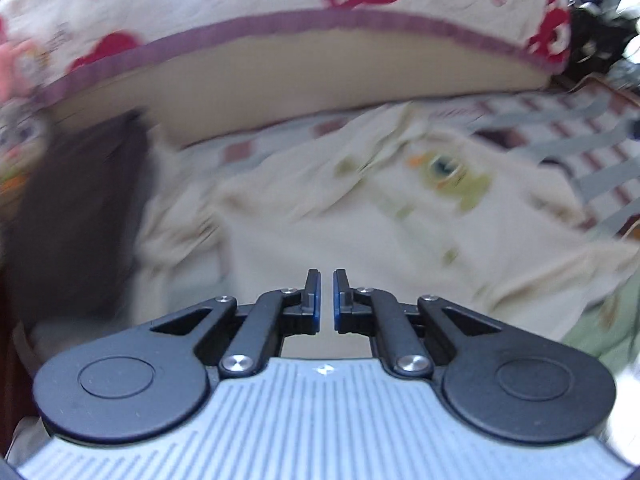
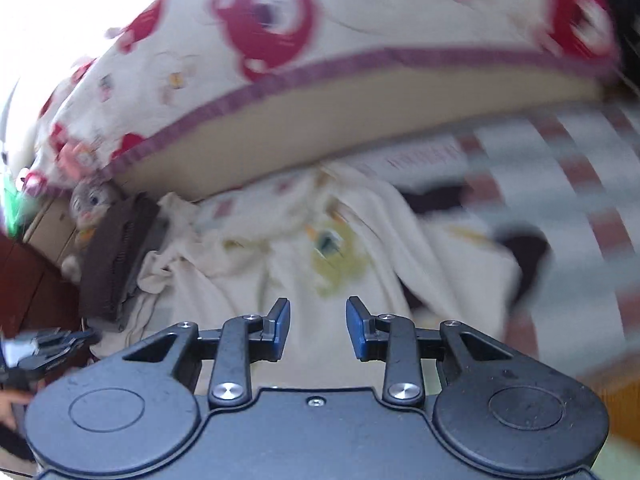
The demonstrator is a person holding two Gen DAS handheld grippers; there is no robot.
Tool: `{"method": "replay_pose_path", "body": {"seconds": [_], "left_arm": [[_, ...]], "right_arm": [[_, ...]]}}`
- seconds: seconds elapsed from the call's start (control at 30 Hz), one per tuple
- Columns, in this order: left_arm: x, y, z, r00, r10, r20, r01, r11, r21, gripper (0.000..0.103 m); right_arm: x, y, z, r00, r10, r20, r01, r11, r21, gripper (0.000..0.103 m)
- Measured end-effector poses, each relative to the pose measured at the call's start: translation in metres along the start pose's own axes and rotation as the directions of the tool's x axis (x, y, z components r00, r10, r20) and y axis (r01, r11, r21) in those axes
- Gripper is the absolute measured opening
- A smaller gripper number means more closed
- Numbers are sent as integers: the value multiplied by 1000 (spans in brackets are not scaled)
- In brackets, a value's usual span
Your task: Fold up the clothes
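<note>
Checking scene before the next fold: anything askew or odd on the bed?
The cream printed garment lies rumpled, not flat: bunched folds at its left edge, its right side lapped over. A dark brown ribbed item overlaps that left edge. Both frames are motion-blurred, so finer detail is unclear. Neither gripper holds cloth.

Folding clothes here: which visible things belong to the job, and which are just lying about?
Job: cream printed garment, left gripper, right gripper.
Lying about: bear-print pillow, brown ribbed item, grey plush toy, striped bedsheet.
</note>
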State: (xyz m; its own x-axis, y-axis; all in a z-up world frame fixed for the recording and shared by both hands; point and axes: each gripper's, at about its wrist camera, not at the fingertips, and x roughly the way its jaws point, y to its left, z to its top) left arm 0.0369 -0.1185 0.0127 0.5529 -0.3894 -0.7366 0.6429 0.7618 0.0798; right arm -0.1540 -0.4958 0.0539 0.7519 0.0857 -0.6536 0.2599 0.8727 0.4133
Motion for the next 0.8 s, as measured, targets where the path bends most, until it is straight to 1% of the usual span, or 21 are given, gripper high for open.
{"method": "replay_pose_path", "body": {"seconds": [0.07, 0.1, 0.17, 0.2, 0.23, 0.3, 0.33, 0.43, 0.5, 0.53, 0.63, 0.7, 0.73, 0.8], "left_arm": [[18, -14, 24, 1000, 9, 16, -10, 999, 53, 6], [27, -18, 33, 1000, 14, 20, -15, 997, 75, 9], [45, -26, 49, 999, 20, 28, -23, 994, 110, 19], [55, -27, 54, 999, 21, 30, -25, 992, 122, 27], [67, -27, 57, 999, 26, 31, -30, 990, 135, 31], [92, -26, 63, 999, 36, 29, -41, 986, 161, 34], [108, -23, 64, 999, 44, 19, -46, 984, 170, 35], [156, -10, 64, 998, 50, -27, -44, 982, 182, 36], [184, 0, 61, 998, 38, -51, -27, 981, 191, 36], [196, 4, 58, 998, 33, -51, -22, 979, 202, 36], [223, 7, 47, 996, 75, -40, -63, 967, 247, 36], [237, 8, 40, 997, 64, -39, -51, 962, 268, 36], [244, 8, 36, 998, 51, -39, -39, 960, 277, 37], [254, 8, 34, 998, 37, -54, -20, 961, 277, 42]], "right_arm": [[20, 27, 30, 999, 42, -4, -42, 997, -70, 37], [30, 39, 44, 997, 73, -10, -74, 993, -89, 37], [52, 57, 68, 990, 137, -25, -139, 985, -107, 40], [65, 64, 78, 989, 145, -39, -148, 985, -92, 40], [79, 68, 85, 988, 147, -51, -150, 986, -69, 40], [107, 76, 94, 987, 151, -48, -155, 984, -86, 42], [123, 78, 95, 990, 132, -46, -136, 986, -97, 45], [182, 67, 86, 998, 5, -64, -10, 997, -80, 46], [218, 51, 74, 997, -33, -65, 29, 997, -66, 46], [232, 43, 68, 997, -41, -59, 37, 997, -70, 46], [262, 31, 54, 995, -96, -2, 94, 980, -173, 46], [281, 25, 53, 988, -156, 3, 153, 963, -221, 46], [288, 21, 54, 986, -165, 13, 164, 960, -227, 46], [296, 11, 61, 989, -142, 26, 145, 973, -182, 46]]}}
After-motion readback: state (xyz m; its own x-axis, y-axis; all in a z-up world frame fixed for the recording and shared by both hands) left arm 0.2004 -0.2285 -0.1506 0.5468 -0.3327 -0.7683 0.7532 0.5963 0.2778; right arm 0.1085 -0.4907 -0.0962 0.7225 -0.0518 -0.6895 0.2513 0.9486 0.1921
